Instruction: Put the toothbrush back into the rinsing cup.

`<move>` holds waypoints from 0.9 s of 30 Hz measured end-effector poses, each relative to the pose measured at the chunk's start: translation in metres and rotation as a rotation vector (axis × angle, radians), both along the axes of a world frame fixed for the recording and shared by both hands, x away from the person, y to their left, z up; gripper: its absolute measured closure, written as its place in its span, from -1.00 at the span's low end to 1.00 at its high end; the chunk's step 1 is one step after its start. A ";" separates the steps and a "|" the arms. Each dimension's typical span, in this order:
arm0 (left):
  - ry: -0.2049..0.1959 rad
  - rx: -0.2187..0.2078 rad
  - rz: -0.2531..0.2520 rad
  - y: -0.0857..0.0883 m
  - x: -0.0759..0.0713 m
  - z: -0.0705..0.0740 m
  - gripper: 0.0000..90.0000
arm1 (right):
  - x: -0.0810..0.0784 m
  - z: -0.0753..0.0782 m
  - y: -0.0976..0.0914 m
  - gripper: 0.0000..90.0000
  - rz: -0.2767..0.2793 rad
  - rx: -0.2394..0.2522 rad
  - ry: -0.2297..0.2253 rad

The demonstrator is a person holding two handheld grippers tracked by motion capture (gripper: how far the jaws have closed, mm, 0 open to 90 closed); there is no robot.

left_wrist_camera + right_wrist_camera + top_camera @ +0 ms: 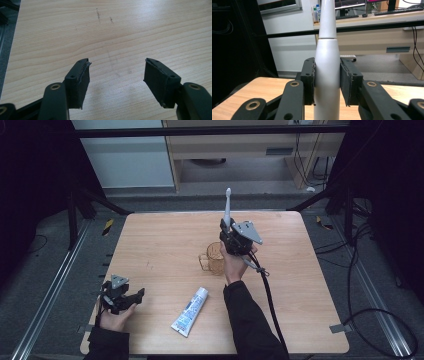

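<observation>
While the right gripper [226, 229] holds the white electric toothbrush [227, 209] upright by its thick handle, jaws closed on it from both sides, the job looks to be setting it into the clear amber cup [216, 258]. The toothbrush stands just above and behind the cup's rim, head up. To do this well, I would bring the handle's lower end over the middle of the cup's mouth first, then sink it straight, keeping the shaft upright so it does not catch the rim or tip so light a cup; let go only once the base rests inside. The toothpaste tube [190, 311] lies flat in front of the cup, toward the person, out of the way. The left gripper [131, 299] rests well to the cup's left near the table's [160, 240] front edge, jaws spread wide with nothing between them. From the high view, the handle's lower end is hidden behind the gripper and hand, so whether it has reached the cup's mouth I cannot tell. In the right gripper view the brush head is cut off at the top edge.
</observation>
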State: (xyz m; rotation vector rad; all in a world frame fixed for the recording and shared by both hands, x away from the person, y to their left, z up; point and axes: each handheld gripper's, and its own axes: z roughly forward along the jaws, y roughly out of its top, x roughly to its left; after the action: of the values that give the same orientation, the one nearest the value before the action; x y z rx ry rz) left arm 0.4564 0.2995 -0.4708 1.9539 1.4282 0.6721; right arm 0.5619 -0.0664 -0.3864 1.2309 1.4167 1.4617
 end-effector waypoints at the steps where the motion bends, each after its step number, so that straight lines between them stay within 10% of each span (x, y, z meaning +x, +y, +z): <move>1: 0.000 0.000 0.000 0.000 0.000 0.000 -0.19 | 0.000 -0.001 0.000 0.49 0.000 -0.002 0.004; 27: -0.002 0.001 0.000 0.000 0.000 0.000 -0.19 | -0.002 -0.036 0.003 0.49 0.030 -0.018 0.075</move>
State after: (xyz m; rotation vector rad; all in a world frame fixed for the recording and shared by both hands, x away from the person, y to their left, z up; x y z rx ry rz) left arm 0.4562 0.2992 -0.4705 1.9534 1.4272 0.6740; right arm 0.5603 -0.0638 -0.4226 1.2700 1.5011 1.4334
